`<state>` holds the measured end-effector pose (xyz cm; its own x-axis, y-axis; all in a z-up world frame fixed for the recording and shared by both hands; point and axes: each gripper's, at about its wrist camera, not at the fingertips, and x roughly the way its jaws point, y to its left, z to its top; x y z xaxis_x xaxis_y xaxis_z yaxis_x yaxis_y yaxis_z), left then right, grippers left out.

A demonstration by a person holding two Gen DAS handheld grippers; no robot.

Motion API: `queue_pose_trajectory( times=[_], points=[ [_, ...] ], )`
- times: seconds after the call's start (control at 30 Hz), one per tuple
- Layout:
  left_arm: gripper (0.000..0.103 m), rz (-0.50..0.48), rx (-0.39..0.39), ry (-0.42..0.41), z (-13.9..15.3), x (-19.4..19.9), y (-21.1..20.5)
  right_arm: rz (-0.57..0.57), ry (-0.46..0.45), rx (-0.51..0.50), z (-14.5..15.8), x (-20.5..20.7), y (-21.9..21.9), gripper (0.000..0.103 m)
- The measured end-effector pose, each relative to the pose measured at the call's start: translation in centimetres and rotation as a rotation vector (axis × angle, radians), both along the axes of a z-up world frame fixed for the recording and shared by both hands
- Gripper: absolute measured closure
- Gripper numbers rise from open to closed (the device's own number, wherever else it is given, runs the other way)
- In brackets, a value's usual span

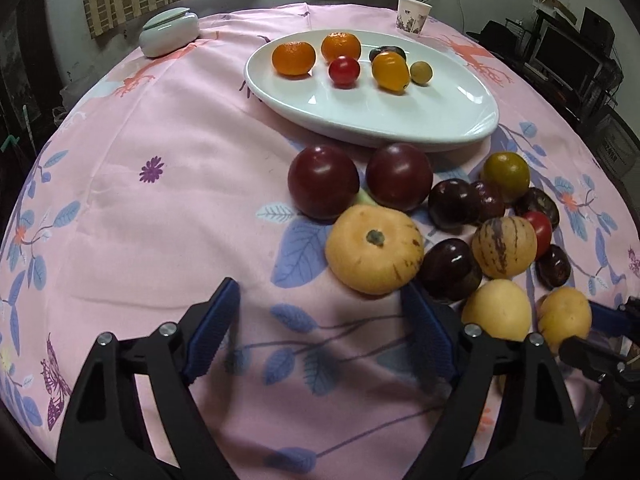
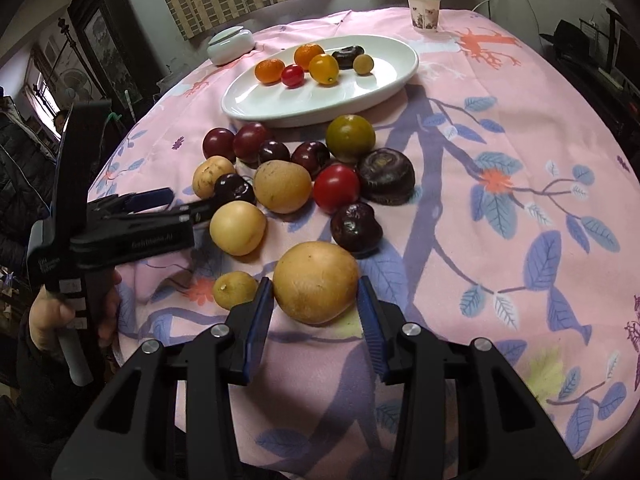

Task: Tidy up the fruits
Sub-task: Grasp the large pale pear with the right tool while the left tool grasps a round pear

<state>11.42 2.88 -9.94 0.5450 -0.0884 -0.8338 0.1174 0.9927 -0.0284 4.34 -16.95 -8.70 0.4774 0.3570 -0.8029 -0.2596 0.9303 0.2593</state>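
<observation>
A white oval plate (image 1: 420, 116) (image 2: 248, 108) holds two oranges, a red tomato, a yellow tomato, a dark fruit and a small tan fruit. In front of it lies a loose pile of plums, dark fruits, tomatoes and yellow fruits. My left gripper (image 1: 320, 316) is open and empty over bare cloth, its right finger beside a yellow ribbed fruit (image 1: 374, 254). It shows from the side in the right wrist view (image 2: 188, 204). My right gripper (image 2: 316, 300) is open with its fingers on either side of a large yellow fruit (image 2: 316, 282) on the cloth.
A pink floral cloth (image 1: 160, 216) covers the round table. A pale lidded jar (image 1: 170, 32) (image 2: 231, 45) and a paper cup (image 1: 413, 15) (image 2: 424, 12) stand at the far side. A small yellow fruit (image 2: 234, 290) lies left of my right gripper.
</observation>
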Motion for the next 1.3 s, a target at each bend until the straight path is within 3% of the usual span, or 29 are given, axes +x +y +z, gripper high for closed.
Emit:
queue_pose_trajectory(
  times=[0.4, 0.53, 0.8, 1.03, 1.3],
  points=[
    [0.026, 0.002, -0.029, -0.019, 0.0, 2.3, -1.2, 0.012, -0.026, -0.044, -0.1, -0.1, 0.7, 0.058],
    [0.056, -0.034, -0.035, -0.036, 0.3, 2.1, -1.8, 0.019, -0.03, -0.113, -0.6, 0.1, 1.8, 0.057],
    [0.056, -0.018, -0.1, -0.047, 1.5, -0.7, -0.7, 0.002, -0.041, -0.086, 0.0, 0.2, 1.7, 0.058],
    [0.056, -0.021, -0.081, -0.093, 4.4, -6.2, -2.1, -0.013, -0.138, -0.108, 3.1, -0.1, 2.2, 0.058],
    [0.056, -0.006, -0.048, -0.181, 7.8, -7.3, -2.2, -0.022, -0.207, -0.092, 6.0, 0.4, 2.4, 0.058]
  ],
)
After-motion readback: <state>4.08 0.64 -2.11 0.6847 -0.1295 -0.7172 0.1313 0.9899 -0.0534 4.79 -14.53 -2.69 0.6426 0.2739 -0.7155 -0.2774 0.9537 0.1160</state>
